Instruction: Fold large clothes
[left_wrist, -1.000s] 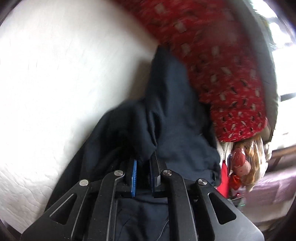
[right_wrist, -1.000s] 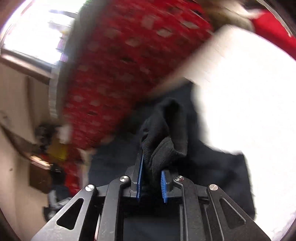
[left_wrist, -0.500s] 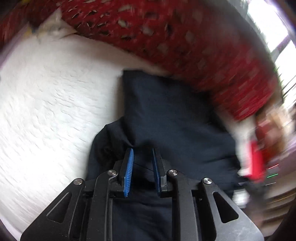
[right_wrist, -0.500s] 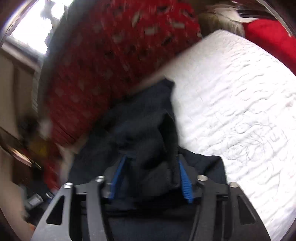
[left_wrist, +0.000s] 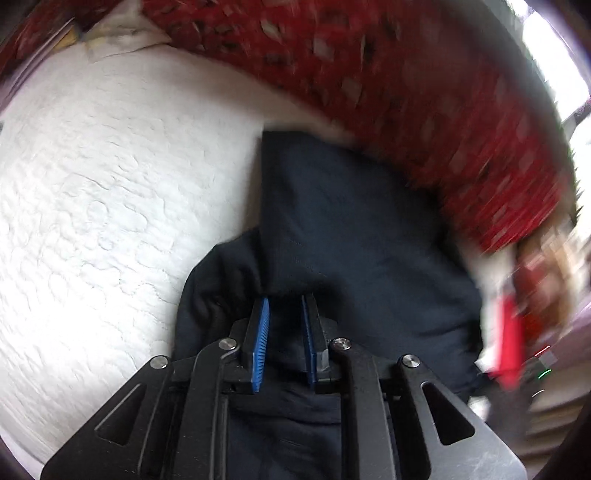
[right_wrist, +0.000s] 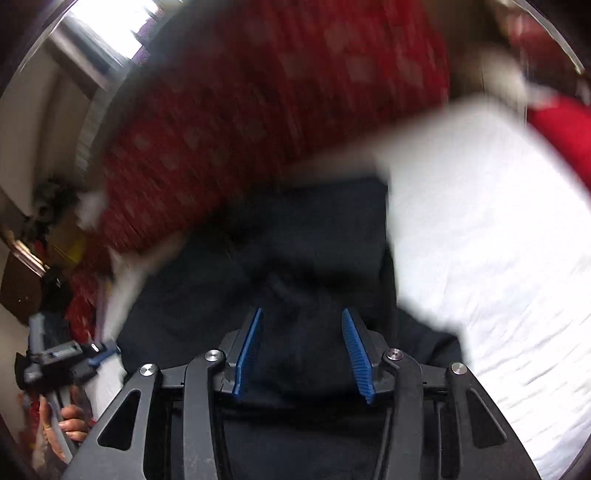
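Over dark garment (right_wrist: 314, 240) | right gripper (right_wrist: 302, 314) opening, pads clear | left gripper (left_wrist: 284, 301) narrow

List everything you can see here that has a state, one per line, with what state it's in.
dark garment: lying on the bed, partly folded over itself, bunched near the grippers.
white quilted cover: spread flat under the garment.
red patterned blanket: heaped along the far edge.
left gripper: jaws narrowly apart, cloth at the tips.
right gripper: jaws opening, pads off the cloth.
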